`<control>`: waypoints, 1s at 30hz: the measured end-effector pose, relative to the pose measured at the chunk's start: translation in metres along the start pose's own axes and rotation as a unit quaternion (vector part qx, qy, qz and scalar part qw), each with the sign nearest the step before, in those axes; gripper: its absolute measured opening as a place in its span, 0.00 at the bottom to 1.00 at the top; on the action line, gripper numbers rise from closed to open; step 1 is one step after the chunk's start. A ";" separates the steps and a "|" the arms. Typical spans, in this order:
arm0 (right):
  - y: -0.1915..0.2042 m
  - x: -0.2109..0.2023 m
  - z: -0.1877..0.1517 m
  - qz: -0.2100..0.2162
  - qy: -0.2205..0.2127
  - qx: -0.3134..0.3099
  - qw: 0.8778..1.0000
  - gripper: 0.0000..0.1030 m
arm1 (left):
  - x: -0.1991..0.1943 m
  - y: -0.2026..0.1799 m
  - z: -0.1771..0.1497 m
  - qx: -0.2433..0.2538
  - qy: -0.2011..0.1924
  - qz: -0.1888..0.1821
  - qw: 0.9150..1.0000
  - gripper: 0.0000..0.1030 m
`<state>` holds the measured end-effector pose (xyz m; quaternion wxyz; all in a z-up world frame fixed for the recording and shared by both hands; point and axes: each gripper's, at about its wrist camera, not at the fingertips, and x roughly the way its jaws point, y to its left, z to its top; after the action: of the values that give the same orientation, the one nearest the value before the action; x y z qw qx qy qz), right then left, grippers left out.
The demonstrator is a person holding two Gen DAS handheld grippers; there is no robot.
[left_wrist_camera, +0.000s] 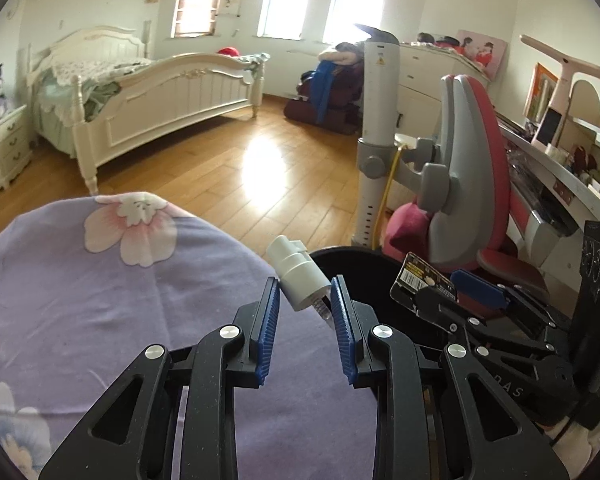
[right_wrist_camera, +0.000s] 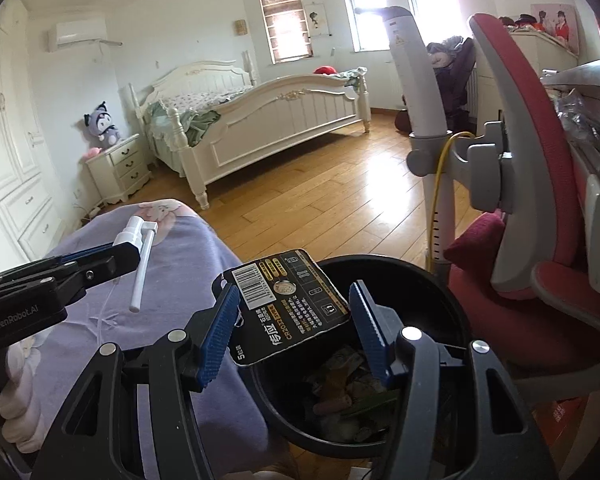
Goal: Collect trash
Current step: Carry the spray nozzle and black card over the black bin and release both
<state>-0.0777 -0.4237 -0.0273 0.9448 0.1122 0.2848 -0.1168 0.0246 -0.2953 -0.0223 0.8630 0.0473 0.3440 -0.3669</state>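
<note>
My left gripper [left_wrist_camera: 305,300] is shut on a small white spray bottle [left_wrist_camera: 298,276] and holds it over the purple flowered bedding [left_wrist_camera: 100,280], beside the black trash bin [left_wrist_camera: 352,264]. From the right wrist view the bottle [right_wrist_camera: 140,256] hangs with its long nozzle pointing down. My right gripper [right_wrist_camera: 292,312] holds a black battery card [right_wrist_camera: 288,308] between its blue pads [right_wrist_camera: 220,332], above the bin [right_wrist_camera: 440,300], which has trash in it. The card also shows in the left wrist view [left_wrist_camera: 424,280].
A red and grey chair [right_wrist_camera: 532,208] stands right of the bin, with a white pole [left_wrist_camera: 376,140] and yellow cable behind it. A cluttered desk [left_wrist_camera: 548,184] is at the far right. A white bed [left_wrist_camera: 160,96] and wood floor [left_wrist_camera: 240,168] lie beyond.
</note>
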 end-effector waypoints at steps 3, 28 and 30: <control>-0.008 -0.003 -0.004 -0.036 -0.006 -0.016 0.999 0.55 | 0.010 -0.011 0.003 0.004 0.002 -0.013 1.000 0.27; -0.041 0.009 -0.017 -0.105 0.014 -0.035 0.994 0.55 | 0.062 -0.054 0.008 0.016 0.028 -0.049 0.998 0.27; -0.042 0.010 -0.018 -0.108 0.015 -0.037 0.993 0.55 | 0.062 -0.054 0.009 0.017 0.028 -0.051 0.998 0.27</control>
<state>-0.0908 -0.4601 -0.0531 0.9260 0.0475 0.3132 -0.2054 0.0243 -0.3743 -0.0455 0.8326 0.0543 0.3635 -0.4143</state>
